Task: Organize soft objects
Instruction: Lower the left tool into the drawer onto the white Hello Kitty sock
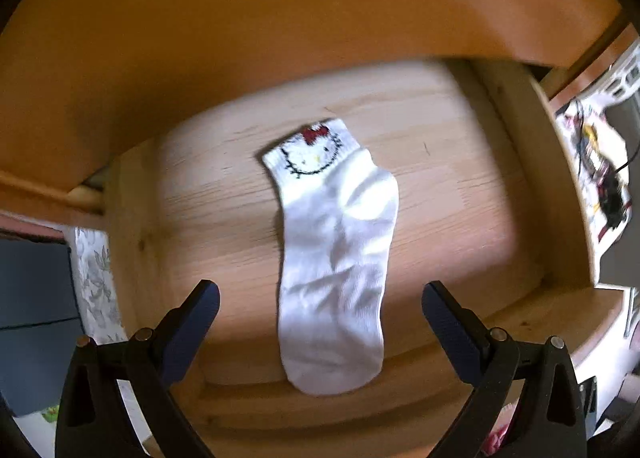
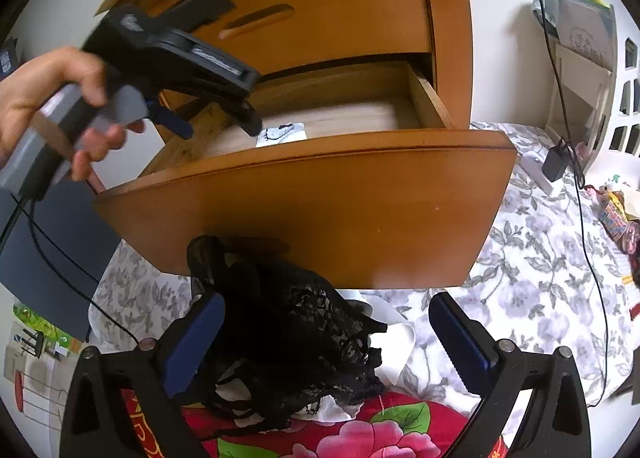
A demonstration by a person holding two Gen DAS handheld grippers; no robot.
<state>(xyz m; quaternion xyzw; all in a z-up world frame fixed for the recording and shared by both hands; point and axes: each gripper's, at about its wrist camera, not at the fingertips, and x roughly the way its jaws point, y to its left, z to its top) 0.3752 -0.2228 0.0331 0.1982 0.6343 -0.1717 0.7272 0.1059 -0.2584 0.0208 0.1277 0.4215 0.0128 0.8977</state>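
While the drawer stands pulled out, the pile on the bed waits to be sorted:
Left hand-held gripper: fingers spread apart, empty, above the open drawer.
Sock: flat on the drawer floor, long axis running straight away from this gripper, toe nearest, cuff farthest.
Right hand-held gripper: fingers apart, gripping nothing, over the black lace garment.
Garment: on the bed, below the drawer front; the right hand is nearer.

Soft daylight, motion blur, dark fisheye corners.
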